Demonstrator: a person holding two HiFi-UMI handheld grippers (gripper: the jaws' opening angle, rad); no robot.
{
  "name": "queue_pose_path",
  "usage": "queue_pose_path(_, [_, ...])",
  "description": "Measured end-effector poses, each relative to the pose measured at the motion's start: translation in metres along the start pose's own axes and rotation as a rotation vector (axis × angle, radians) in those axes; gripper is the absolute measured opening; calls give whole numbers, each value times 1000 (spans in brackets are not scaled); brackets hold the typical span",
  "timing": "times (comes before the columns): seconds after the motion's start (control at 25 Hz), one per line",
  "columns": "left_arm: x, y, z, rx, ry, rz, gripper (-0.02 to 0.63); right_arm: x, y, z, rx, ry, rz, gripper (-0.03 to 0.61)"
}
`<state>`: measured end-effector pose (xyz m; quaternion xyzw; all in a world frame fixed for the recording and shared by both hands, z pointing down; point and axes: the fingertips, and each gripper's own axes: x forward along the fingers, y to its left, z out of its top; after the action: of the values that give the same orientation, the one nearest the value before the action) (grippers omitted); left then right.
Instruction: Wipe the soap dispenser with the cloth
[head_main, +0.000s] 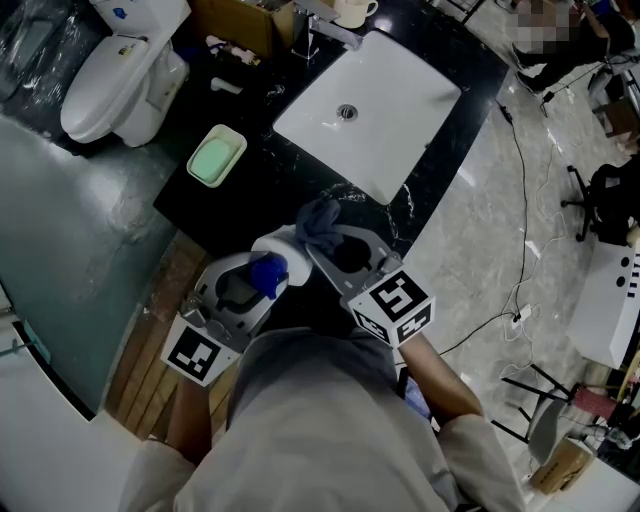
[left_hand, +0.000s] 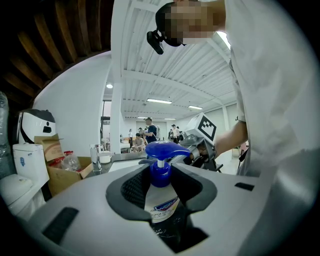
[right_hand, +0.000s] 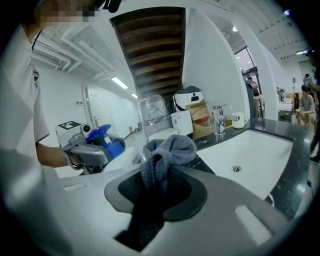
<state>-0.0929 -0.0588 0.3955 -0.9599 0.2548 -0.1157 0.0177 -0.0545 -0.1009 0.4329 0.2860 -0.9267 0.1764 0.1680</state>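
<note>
The soap dispenser (left_hand: 160, 192), a clear bottle with a blue pump head (head_main: 268, 272), is clamped upright in my left gripper (head_main: 254, 281), which is shut on it just below the pump. My right gripper (head_main: 322, 243) is shut on a bunched grey-blue cloth (right_hand: 166, 155) that sticks out past the jaws. In the head view the cloth (head_main: 318, 224) hangs just right of and beyond the pump, close to it but apart. The right gripper view shows the blue pump (right_hand: 102, 136) to the left of the cloth. Both grippers are held in front of the person, above the near edge of the black counter (head_main: 440, 140).
A white basin (head_main: 395, 90) with a drain (head_main: 347, 112) is set in the counter, a tap (head_main: 325, 30) and a cup (head_main: 352, 10) behind it. A green soap dish (head_main: 217, 157) lies left of the basin. A toilet (head_main: 120, 70) stands left. Cables cross the tiled floor at right.
</note>
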Motion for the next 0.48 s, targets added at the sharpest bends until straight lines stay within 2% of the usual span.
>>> queue_pose_path(0.48, [0,-2,4,15,-9,-7,130,3,-9,-14,15,30,-17,74])
